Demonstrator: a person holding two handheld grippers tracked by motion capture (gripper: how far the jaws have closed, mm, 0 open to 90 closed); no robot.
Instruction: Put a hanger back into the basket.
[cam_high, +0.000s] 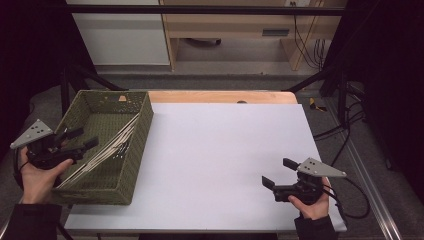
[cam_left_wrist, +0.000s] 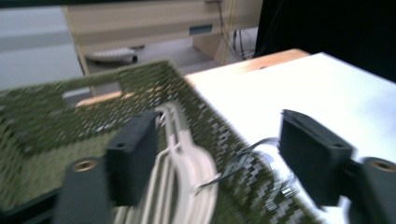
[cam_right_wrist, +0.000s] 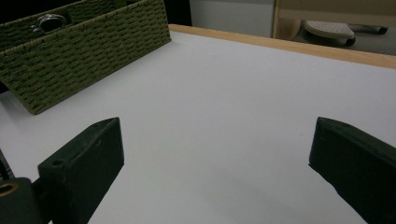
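The left claw hangs over the near left corner of the tabletop, above a green woven basket. Its jaws stand apart with nothing gripped between them. The right claw sits low near the near right corner, jaws wide open and empty, with bare white surface all around it.

The basket lies along the left edge of the tabletop, its long side running from near to far. Inside it, pale clothes hangers lean in a stack against the right wall. From the basket's right wall to the right edge, the white tabletop is open, as is the strip between the right claw and the far edge.

The left gripper view, blurred, looks down into the basket: the cream hangers show between the jaws, with thin metal hooks poking over the woven rim. The right gripper view looks across the white surface to the basket's outer wall at the far left, where a round metal eyelet shows.

The tabletop is matte white with a wooden strip along its far edge. Beyond it stand wooden furniture, a grey floor and loose cables, with dark framing at both sides.
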